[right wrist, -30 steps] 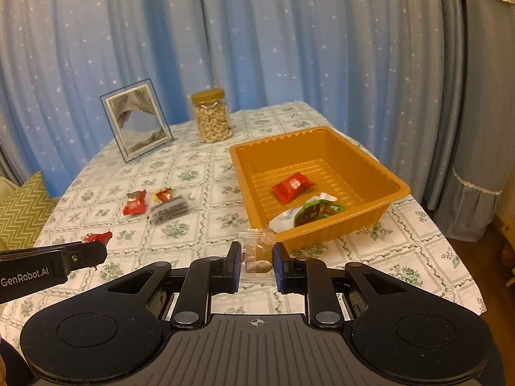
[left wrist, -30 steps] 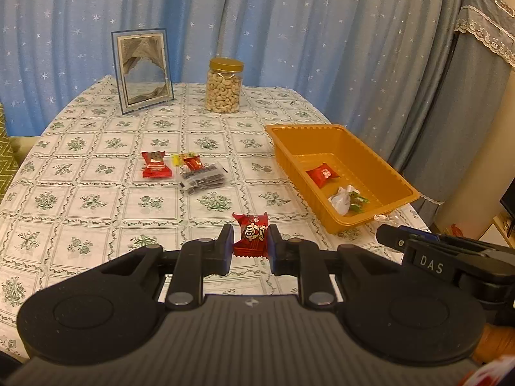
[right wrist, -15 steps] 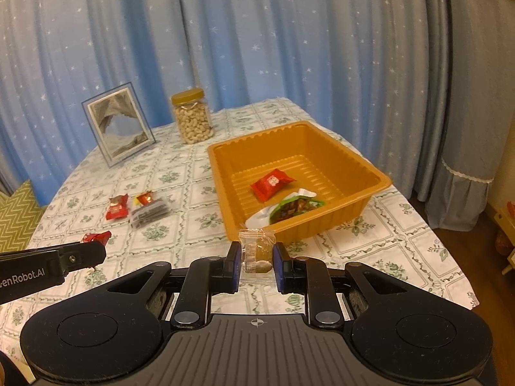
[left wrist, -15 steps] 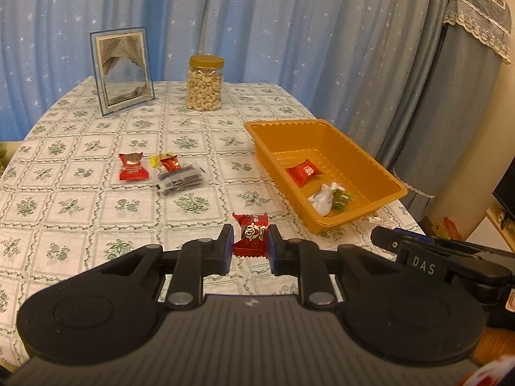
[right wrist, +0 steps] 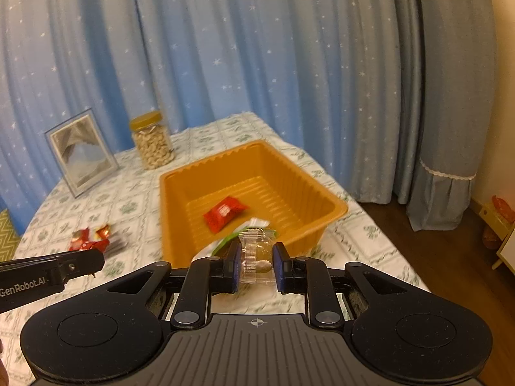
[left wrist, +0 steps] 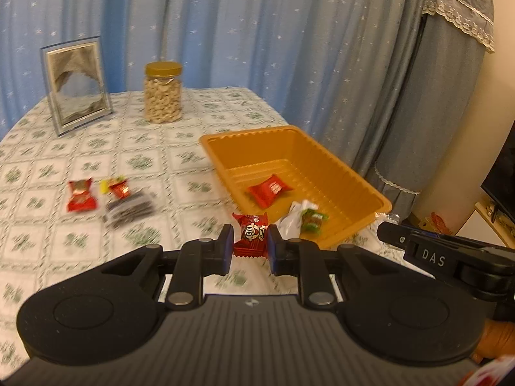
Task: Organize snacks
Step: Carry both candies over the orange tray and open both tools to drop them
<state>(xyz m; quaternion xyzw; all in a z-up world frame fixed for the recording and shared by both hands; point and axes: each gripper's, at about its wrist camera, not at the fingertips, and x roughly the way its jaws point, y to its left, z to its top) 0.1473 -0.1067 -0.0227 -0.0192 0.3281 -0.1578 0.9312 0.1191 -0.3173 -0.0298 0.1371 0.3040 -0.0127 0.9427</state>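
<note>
Pads of the left hand-held gripper (left wrist: 248, 247) pinch a red candy wrapper (left wrist: 251, 236); the right hand-held gripper (right wrist: 257, 261) clamps a clear snack packet (right wrist: 256, 255). Beyond, at the counter's (left wrist: 96, 148) right edge, an orange tray (right wrist: 334, 207) holds a red packet (right wrist: 223, 212) and a green one (left wrist: 313, 220). Loose snacks (left wrist: 109, 201) lie farther left, a nut jar (left wrist: 162, 96) near the far edge.

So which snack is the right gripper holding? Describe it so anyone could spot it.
Start at the orange tray on the table. Just in front of its near wall, the right gripper pinches a clear packet. Unlike the red wrappers around, it is see-through, with a small brown piece inside.
</note>
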